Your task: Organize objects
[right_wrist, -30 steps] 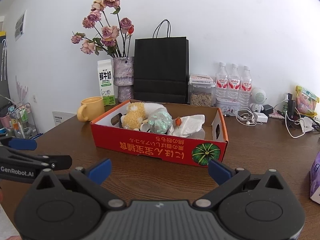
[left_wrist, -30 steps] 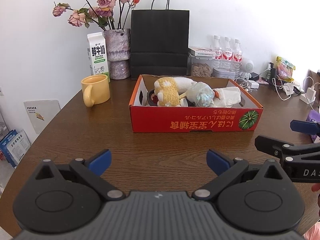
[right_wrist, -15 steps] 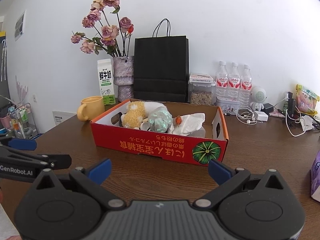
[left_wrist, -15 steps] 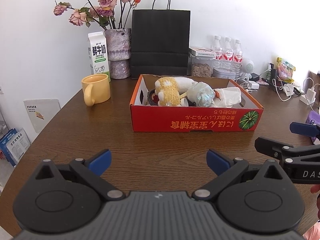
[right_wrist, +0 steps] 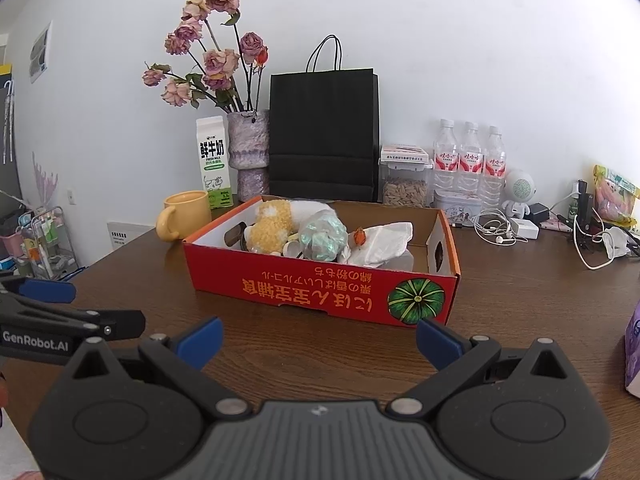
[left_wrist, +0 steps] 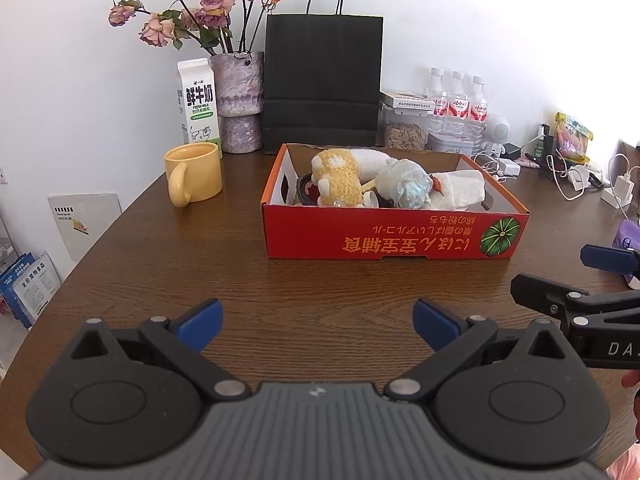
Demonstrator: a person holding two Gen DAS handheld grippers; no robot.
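Two grippers low over the brown wooden surface point(left_wrist: 320, 280), side by side, both short of the red cardboard box point(left_wrist: 392, 236). Left gripper point(left_wrist: 318, 322) with blue-tipped fingers point(left_wrist: 200, 318) spread wide apart, nothing between them. Right gripper point(right_wrist: 318, 334) likewise, fingers point(right_wrist: 438, 342) wide apart and empty. Bare wood between fingertips and the box's near wall in both views; more of it on the left side.

Inside the box, crowded toward its left half: a yellow plush toy point(left_wrist: 336, 178), a crumpled iridescent bundle point(left_wrist: 406, 184), a white crumpled bag point(left_wrist: 460, 190) with a small orange piece at its edge, plus a dark ring-shaped item half hidden low down. Right end of the box floor partly open, seen from the right wrist view. Box rim low, top open.

Left of the box, apart from it: a yellow mug point(left_wrist: 194, 174), handle toward the camera. Behind, along the wall: milk carton point(left_wrist: 198, 106), vase of dried roses point(left_wrist: 238, 102), black paper bag point(left_wrist: 322, 84) just behind the box's far edge, a clear jar of seeds point(left_wrist: 404, 132), three water bottles point(left_wrist: 458, 104). Far right: tangled cables and chargers point(left_wrist: 576, 184), and a purple pack point(right_wrist: 632, 354) at the surface's right edge. Rounded surface edge curving away on the left.
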